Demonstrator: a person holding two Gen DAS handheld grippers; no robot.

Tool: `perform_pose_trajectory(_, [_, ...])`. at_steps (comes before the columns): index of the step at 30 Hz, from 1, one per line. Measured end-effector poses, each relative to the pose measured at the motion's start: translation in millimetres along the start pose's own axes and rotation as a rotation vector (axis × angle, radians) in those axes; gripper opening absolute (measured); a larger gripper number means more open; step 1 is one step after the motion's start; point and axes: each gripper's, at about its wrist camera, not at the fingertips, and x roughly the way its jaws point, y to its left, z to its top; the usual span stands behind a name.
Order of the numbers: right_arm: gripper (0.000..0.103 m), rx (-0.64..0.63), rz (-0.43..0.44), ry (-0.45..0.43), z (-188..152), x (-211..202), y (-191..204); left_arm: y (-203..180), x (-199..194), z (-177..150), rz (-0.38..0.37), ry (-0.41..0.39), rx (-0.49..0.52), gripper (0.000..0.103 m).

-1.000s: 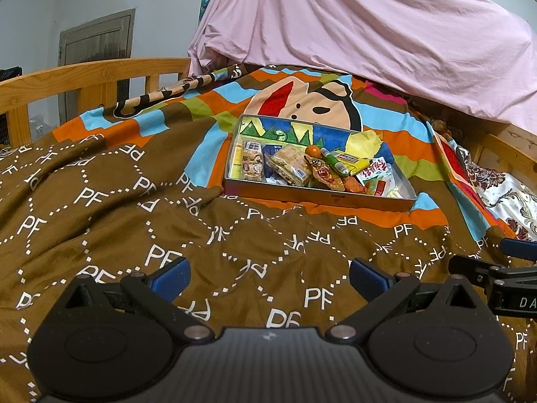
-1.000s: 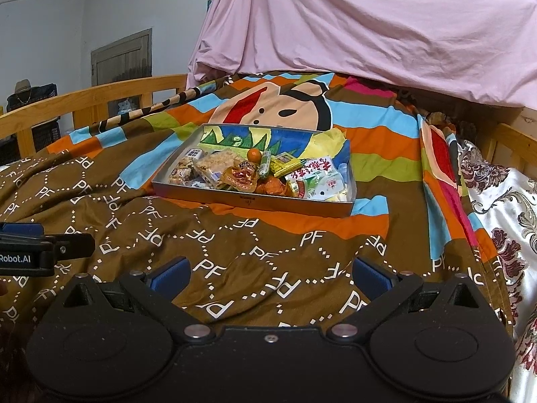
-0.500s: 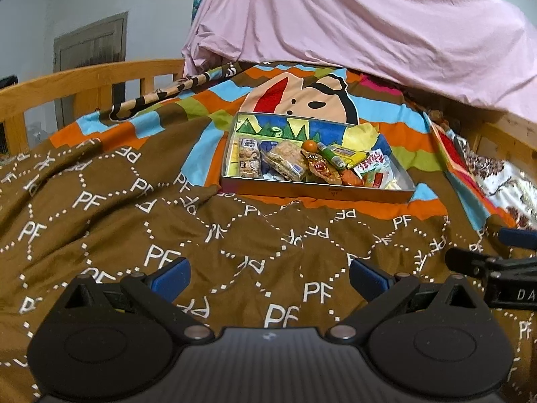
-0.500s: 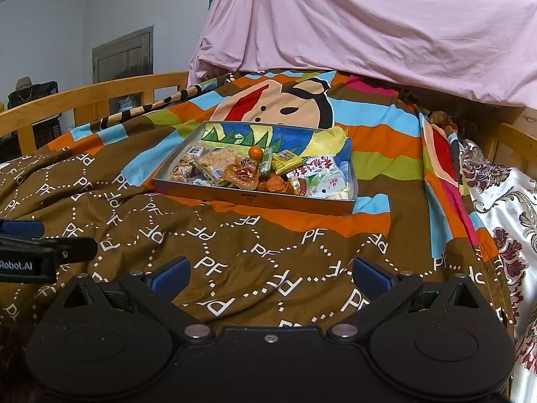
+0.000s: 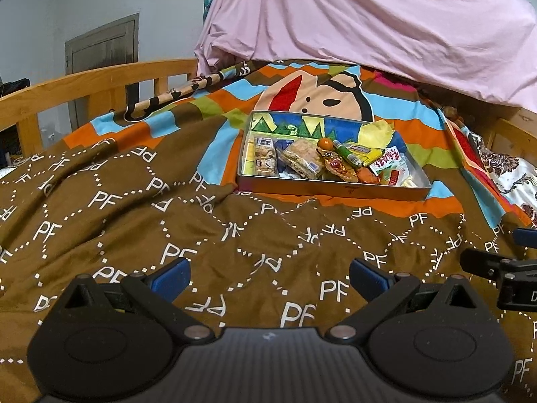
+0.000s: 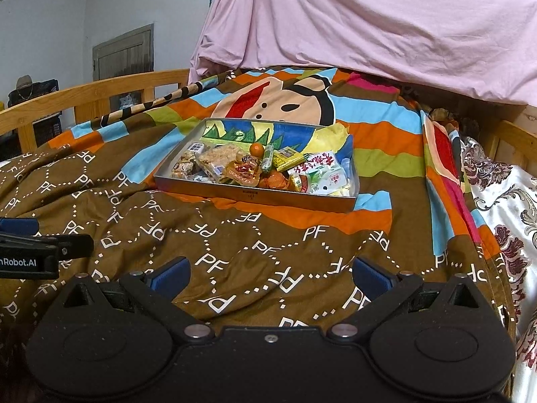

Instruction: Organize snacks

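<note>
A bed [image 5: 100, 80] with a wooden rail carries a brown blanket [image 5: 141, 221] printed all over with "PF", its far part striped in bright colours; a pink sheet [image 5: 369, 23] hangs behind. On the blanket, well ahead of both tools, sits a shallow metal tray [image 5: 332, 190] holding the snacks [image 6: 255, 168]: crinkly wrapped packets heaped in its near half, a small orange ball [image 6: 256, 149] on top, and a white pack with red characters [image 6: 320, 164] toward the right. The packets look light, soft and slippery, likely to crush, so each is best pinched by a sealed edge; the tray is stiff and would slide on the soft cloth. The left tool [image 5: 266, 278] and the right tool [image 6: 268, 277] both stand wide apart and empty, low over the blanket. "nRobot.AI" reads on the left tool's side in the right view.
</note>
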Motion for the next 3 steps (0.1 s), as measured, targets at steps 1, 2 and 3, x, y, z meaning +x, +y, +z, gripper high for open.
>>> perform_pose_trajectory(1, [0.102, 0.001, 0.000, 0.000, 0.6, 0.3, -0.1, -0.1, 0.3, 0.2, -0.001, 0.000, 0.001, 0.103])
perform_pose_trajectory(2, [0.102, 0.000, 0.000, 0.000, -0.6, -0.3, 0.3, -0.3, 0.4, 0.1, 0.001, 0.001, 0.001, 0.103])
perform_pose_trajectory(3, [0.102, 0.000, 0.000, 0.001, -0.4, 0.3, 0.2, -0.5, 0.8, 0.2, 0.002, 0.001, 0.002, 0.103])
